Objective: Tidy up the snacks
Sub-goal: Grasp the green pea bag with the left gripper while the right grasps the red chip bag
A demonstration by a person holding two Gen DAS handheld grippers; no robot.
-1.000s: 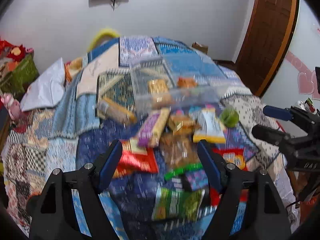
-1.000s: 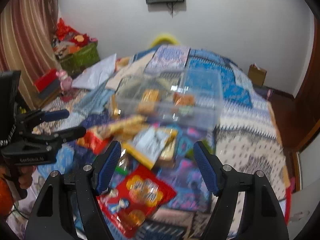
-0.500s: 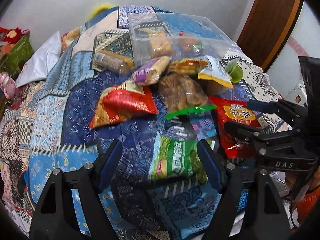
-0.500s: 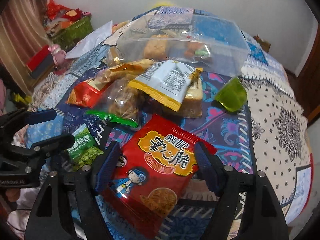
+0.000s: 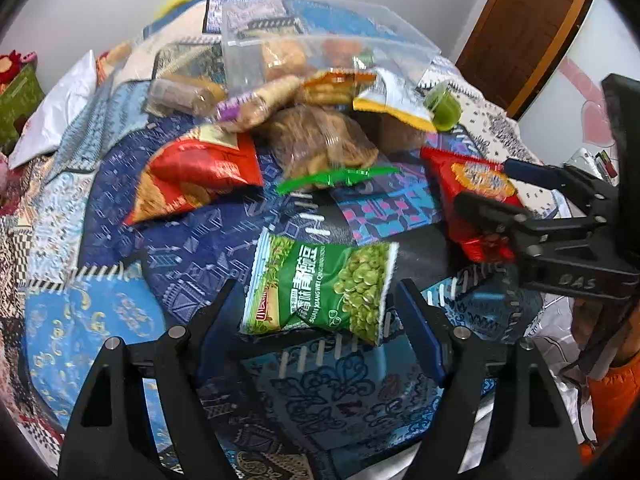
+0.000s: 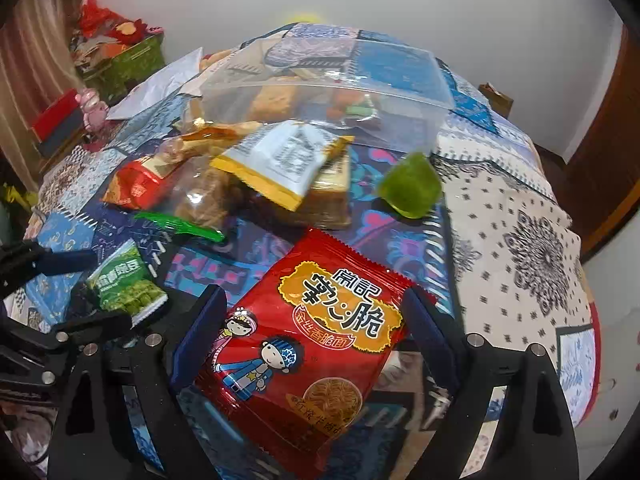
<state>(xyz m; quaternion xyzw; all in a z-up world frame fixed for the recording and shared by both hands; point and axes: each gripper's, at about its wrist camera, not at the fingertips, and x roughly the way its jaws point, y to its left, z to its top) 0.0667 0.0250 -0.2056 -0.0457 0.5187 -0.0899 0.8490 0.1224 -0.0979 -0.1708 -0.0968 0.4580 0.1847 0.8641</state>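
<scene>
Both grippers have dropped closer: the left gripper [image 5: 316, 312], jaws wide, straddles the green pea packet [image 5: 320, 286] on the quilt [image 5: 96, 320]; the right gripper [image 6: 316, 326], also wide, brackets the red noodle packet [image 6: 308, 344]. Behind lies the clear bin [image 6: 400, 96].

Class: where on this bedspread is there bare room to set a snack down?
Bare quilt lies left of the green pea packet and below the red chip bag; also the white patterned patch right of the red noodle packet. Before the clear box, snacks crowd together.
</scene>
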